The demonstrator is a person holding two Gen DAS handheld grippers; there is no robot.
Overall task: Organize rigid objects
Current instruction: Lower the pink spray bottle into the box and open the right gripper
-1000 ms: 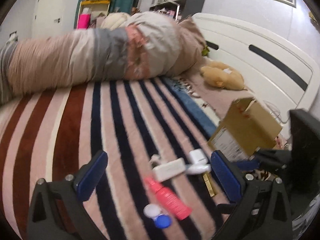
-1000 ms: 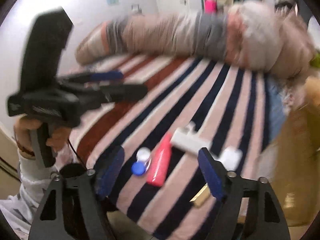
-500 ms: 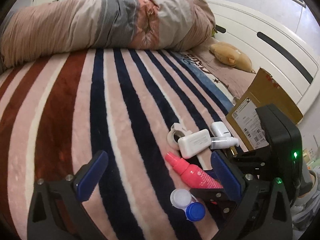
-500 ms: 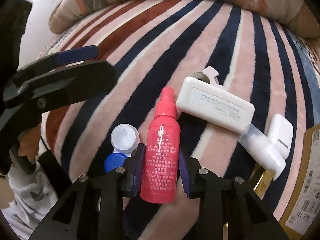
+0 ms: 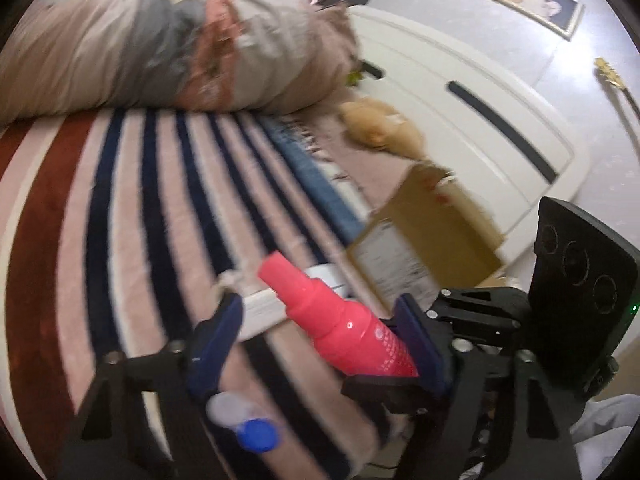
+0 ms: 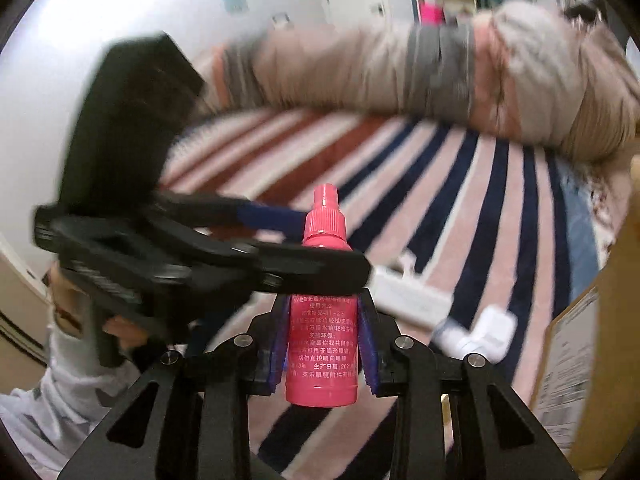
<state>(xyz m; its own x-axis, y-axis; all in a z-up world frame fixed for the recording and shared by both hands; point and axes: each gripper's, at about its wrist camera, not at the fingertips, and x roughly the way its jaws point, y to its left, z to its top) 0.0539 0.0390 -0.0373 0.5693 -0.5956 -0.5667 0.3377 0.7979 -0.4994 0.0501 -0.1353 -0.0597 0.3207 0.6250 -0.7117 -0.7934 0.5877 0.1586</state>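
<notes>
Pink bottle point(image 6: 322, 320): held off the striped blanket, standing upright between the right gripper's blue pads, nozzle up; in the left wrist view point(image 5: 340, 316) it slants across the frame, nozzle toward the far side of the bed.
Right gripper point(image 6: 323, 346): clenched on the lower body of the pink bottle, a pad pressed to each side of the label; its base hangs just below the pads.
Left gripper point(image 5: 320, 344): released, fingers spread wide with nothing pinched; in its own view the bottle shows in the gap between them, though touching or apart I cannot tell. In the right wrist view point(image 6: 280, 248) it reaches in from the left and crosses in front of the bottle's shoulder.
Left hand point(image 6: 80, 312): wrapped around the left gripper's handle, white sleeve below it.
White charger point(image 6: 412, 300): lying on the blanket near the edge closest to the person, just right of the bottle; blurred.
White earbud case point(image 6: 490, 332): on the blanket beside the charger, toward the cardboard box.
Round lens case point(image 5: 244, 422): one white cap and one blue cap touching, on the blanket at its near edge, below the left gripper's left finger.
Cardboard box point(image 5: 424, 236): open, at the blanket's right edge, a printed label on its near side.
Striped blanket point(image 5: 120, 208): pink, navy and rust bands covering the bed.
Rolled quilt point(image 5: 172, 52): lies across the far edge of the bed.
Plush toy point(image 5: 380, 128): tan, near the white headboard point(image 5: 472, 120).
</notes>
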